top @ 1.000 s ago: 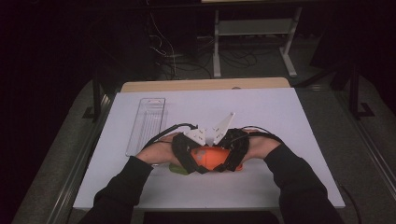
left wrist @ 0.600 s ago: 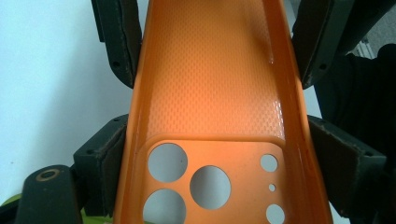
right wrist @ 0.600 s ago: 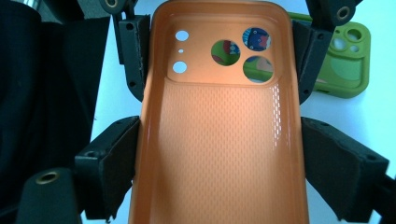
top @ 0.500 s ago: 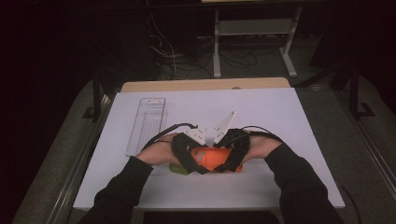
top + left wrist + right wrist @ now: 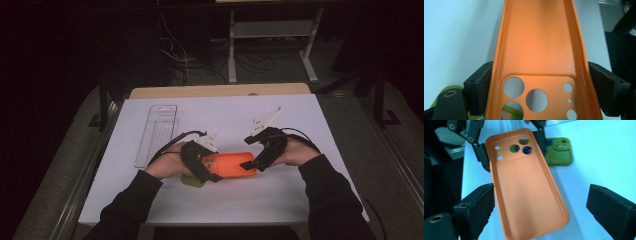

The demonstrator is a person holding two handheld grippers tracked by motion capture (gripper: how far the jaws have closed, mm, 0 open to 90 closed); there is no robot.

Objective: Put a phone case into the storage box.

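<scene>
Now the left tongs pinch the camera end of the soft orange rubber phone case, held above the white bench. At three o'clock of it, the right tongs have just been opening and stand spread about its free end, pads apart from it.

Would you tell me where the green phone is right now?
In the high view the green phone lies on the white table, near the front edge, left of centre, just beneath the left gripper and the orange case.

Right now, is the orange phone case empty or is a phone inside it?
Empty. The orange phone case shows its bare textured inside, and the green phone lies on the table behind it.
</scene>
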